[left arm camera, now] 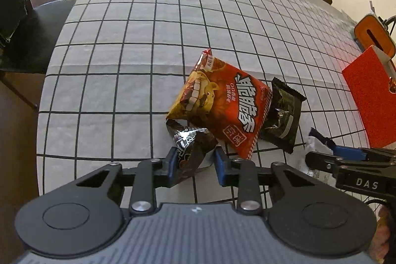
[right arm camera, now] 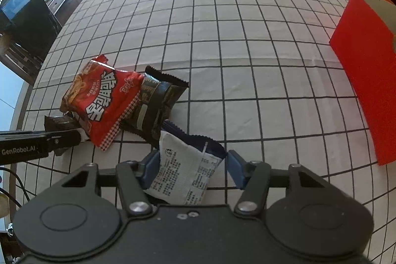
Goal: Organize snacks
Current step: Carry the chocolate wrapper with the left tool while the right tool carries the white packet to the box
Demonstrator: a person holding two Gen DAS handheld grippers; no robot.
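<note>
The left gripper [left arm camera: 195, 162] points steeply down at the table, and a dark brown snack packet [left arm camera: 190, 147] stands between its two blue pads. The left pad presses on the packet, and the right pad is at its other edge, so the claw looks clamped on this packet, which is crumpled and lifted a little at its near end. Just ahead of this claw and a little to its right lies a red snack bag [left arm camera: 222, 105] with white letters, and its lower corner rests over the brown packet. A black snack packet [left arm camera: 284, 115] lies further to the right, partly under the red bag. The right gripper [right arm camera: 191, 167] also points down, and a white and dark blue snack packet [right arm camera: 185, 170] sits between its pads. The left pad touches the packet; beside the right pad I see a small gap, so I cannot tell if the grip is firm. Ahead of the right claw and to its left the black packet and the red bag lie on the checked tablecloth [right arm camera: 247, 41]. Far to the right of this claw stands a red box [right arm camera: 366, 78], well apart from the snacks. Behind it an orange object [left arm camera: 371, 34] is seen at the table edge.
</note>
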